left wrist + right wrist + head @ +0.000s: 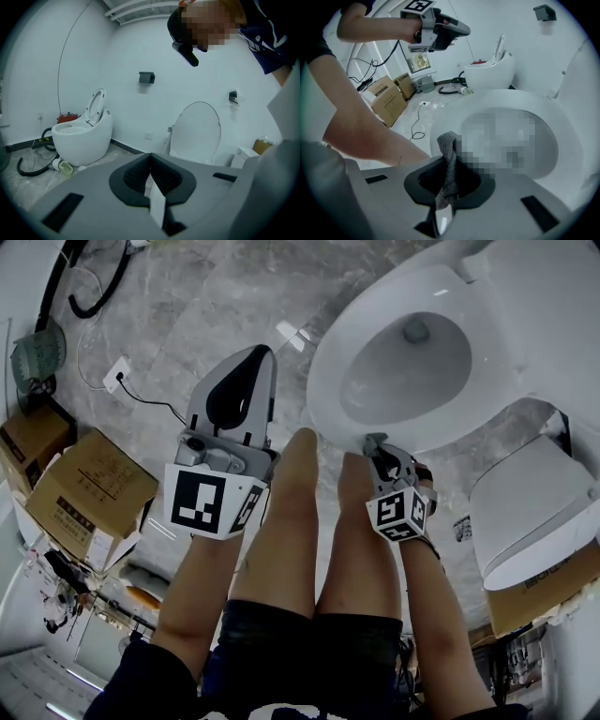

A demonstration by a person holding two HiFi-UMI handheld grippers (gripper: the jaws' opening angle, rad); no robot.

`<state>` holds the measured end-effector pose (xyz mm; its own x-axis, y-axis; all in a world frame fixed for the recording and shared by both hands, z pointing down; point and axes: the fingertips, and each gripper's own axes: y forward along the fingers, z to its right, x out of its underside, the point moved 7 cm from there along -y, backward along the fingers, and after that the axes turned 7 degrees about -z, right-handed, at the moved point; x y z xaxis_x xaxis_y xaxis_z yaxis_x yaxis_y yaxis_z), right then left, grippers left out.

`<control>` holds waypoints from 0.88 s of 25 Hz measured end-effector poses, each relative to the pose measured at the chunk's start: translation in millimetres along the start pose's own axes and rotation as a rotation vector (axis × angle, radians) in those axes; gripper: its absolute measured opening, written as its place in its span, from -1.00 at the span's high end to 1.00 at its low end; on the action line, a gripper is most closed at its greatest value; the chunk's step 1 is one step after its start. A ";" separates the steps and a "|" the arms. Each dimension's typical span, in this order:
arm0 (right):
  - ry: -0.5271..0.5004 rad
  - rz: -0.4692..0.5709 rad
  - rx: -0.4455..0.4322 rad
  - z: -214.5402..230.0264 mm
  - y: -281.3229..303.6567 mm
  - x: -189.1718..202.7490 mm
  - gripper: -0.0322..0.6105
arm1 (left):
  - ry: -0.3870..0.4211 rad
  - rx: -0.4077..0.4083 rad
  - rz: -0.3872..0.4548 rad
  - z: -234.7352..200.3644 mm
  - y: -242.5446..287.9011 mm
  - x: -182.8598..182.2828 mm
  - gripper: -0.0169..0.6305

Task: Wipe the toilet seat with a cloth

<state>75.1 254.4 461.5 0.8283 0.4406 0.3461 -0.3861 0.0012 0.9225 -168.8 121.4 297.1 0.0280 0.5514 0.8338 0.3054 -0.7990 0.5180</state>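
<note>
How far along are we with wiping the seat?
Done: the cloth is clamped in the right gripper. In hand: it is at the front rim of the toilet seat; contact unclear. Left: wiping it. The left gripper is shut, empty.

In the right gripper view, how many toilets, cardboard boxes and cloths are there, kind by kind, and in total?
Toilet: 2
Cardboard box: 2
Cloth: 1
Total: 5
</note>
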 end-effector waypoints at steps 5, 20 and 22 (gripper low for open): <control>-0.067 0.115 -0.050 -27.4 34.1 -76.4 0.72 | -0.010 -0.013 0.003 -8.5 -1.4 0.1 0.89; -0.025 -0.045 -0.015 7.9 8.0 -17.1 0.72 | -0.022 0.001 0.001 -17.9 0.8 3.7 0.89; 0.062 -0.081 0.023 21.2 7.0 -14.0 0.72 | -0.023 -0.002 0.005 -19.4 2.5 2.6 0.89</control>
<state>69.4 229.1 466.7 0.8297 0.4942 0.2596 -0.3089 0.0190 0.9509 -186.4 116.2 304.3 0.0515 0.5526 0.8319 0.3037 -0.8022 0.5141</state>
